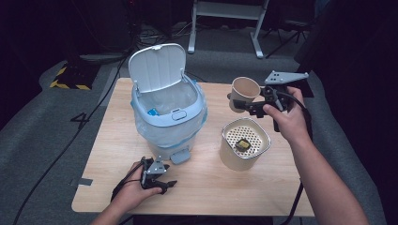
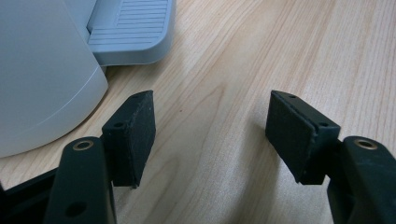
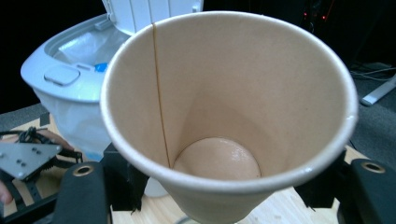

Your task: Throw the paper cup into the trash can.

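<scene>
Paper cup (image 1: pixel 245 92), clamped across its lower wall by my right gripper (image 1: pixel 241 106), held in the air above the far right part of the table (image 1: pixel 263 197), between the open pedal bin (image 1: pixel 168 108) and the tall cream container (image 1: pixel 244 143) with its perforated insert. In the right gripper view the cup (image 3: pixel 224 102) tilts mouth-first toward the lens and looks empty down to the base, so I judge it very light. Thin walls will buckle under a hard squeeze; the rolled rim is the stiffest part, the base the next stiffest. A grip low on the wall, near the base, suits it best, with gentle pressure only. The smooth paper may slip if the cup is swung quickly. My left gripper (image 1: pixel 159 180) rests on the near left of the table, jaws spread apart and holding nothing, just beside the bin's grey foot pedal (image 2: pixel 130 30).
</scene>
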A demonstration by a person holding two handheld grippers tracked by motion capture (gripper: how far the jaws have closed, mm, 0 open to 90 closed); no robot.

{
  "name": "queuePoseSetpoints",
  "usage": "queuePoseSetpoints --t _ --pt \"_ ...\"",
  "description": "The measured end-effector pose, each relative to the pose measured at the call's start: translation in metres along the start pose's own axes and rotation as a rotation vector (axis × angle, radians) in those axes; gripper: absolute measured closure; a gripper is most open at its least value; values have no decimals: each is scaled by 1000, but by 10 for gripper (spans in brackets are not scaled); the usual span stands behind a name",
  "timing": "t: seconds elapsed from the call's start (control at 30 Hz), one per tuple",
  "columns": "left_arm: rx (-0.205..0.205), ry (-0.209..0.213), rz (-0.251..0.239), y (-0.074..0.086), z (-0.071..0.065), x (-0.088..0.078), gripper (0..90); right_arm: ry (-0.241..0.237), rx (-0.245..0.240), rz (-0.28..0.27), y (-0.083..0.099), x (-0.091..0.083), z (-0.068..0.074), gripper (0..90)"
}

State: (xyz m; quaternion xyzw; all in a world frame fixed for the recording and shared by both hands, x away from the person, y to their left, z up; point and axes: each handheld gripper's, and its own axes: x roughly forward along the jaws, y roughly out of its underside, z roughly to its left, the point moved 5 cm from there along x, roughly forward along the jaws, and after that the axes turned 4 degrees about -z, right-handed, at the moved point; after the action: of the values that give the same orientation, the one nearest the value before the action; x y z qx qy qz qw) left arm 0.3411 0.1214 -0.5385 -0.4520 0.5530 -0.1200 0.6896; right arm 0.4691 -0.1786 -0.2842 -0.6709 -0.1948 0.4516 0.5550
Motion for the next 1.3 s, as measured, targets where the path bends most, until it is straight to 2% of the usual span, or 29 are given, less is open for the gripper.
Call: queuePoseSetpoints --t 0.13,0.27,0.53,0.73,0.93,1.3 --pt "-1 1 0 0 0 0 336 -17 9 -16 -12 11 3 314" --pt "-6 -3 1 -1 0 1 329 -13 -12 -20 -21 24 7 313" --pt "-10 0 2 -2 0 3 320 -37 -25 -74 -42 54 22 311" --pt "-5 5 5 -3 1 4 315 -38 -70 -61 -53 76 38 309" --pt "-5 5 10 -3 1 4 312 -63 -71 -71 -63 98 53 309" --pt "-5 4 10 -3 1 4 310 -110 -82 -43 -69 133 73 307"
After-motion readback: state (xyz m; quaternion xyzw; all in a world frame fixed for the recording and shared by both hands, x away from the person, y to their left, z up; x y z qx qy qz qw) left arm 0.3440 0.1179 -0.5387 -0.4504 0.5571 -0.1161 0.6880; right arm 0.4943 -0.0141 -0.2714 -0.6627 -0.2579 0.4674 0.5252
